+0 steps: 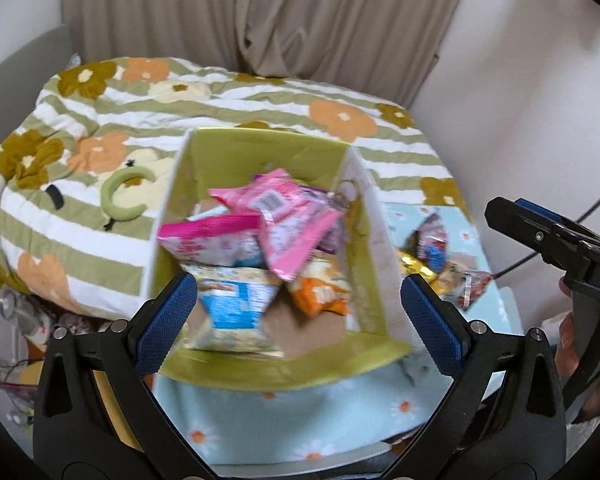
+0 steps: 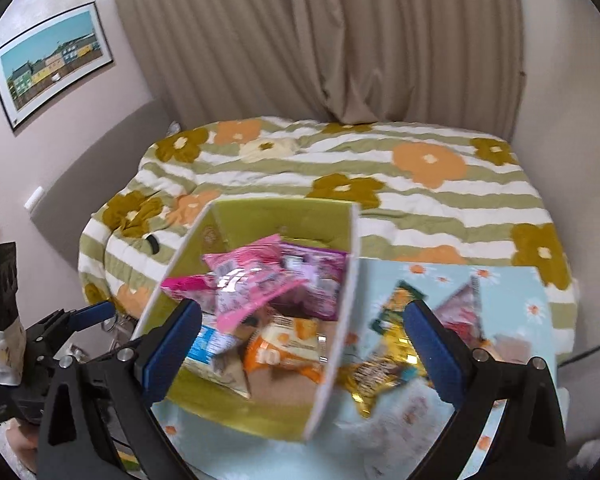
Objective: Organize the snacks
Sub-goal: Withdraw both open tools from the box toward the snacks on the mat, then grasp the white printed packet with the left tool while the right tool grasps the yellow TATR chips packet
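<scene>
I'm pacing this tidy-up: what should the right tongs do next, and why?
Probably ease the right tongs rightward and down over the gold packet lying on the blue daisy cloth beside the green box. Both tongs are open and empty, the box already holds several snacks, and a few packets remain outside it.

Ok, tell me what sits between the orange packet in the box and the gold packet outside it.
Right wrist view: only the box's white side wall separates the orange packet from the gold packet.
</scene>
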Demonstrator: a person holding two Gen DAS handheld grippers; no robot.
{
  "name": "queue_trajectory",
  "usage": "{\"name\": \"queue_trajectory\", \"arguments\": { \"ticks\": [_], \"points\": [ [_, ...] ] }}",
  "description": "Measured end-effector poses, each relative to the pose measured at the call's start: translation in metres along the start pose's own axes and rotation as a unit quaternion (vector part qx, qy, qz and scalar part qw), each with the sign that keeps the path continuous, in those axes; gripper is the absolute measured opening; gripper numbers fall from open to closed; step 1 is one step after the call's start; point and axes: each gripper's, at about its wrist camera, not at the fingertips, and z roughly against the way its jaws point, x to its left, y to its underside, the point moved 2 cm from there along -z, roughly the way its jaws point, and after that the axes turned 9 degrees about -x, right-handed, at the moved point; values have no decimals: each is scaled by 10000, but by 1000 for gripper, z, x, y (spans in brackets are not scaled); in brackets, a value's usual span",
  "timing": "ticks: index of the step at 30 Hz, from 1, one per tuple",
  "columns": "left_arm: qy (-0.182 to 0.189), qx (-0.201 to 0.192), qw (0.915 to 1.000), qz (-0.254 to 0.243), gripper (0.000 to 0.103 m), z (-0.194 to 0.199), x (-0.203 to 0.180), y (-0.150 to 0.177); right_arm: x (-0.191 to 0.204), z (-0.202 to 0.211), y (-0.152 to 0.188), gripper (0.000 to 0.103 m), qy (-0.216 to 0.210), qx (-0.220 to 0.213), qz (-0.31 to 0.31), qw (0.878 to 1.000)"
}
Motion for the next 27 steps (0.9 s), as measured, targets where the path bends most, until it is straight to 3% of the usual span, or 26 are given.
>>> {"name": "queue_trajectory", "arguments": {
  "ticks": [7,15,22,27],
  "points": [
    [-136,-90,9999,30,101,13,-51,22,-52,39,12,101,191,-173,91,9996],
    [-601,-25,9967,553,101,5,-117,62,-112,54,29,101,-114,-40,393,9992],
    [-893,58,9908,1014,101,-17,-158,97,-160,45,46,101,-386,236,708,9965],
    [-905,255,9875,1267,101,-45,-171,119,-180,28,60,101,-362,447,966,9937]
  ]
}}
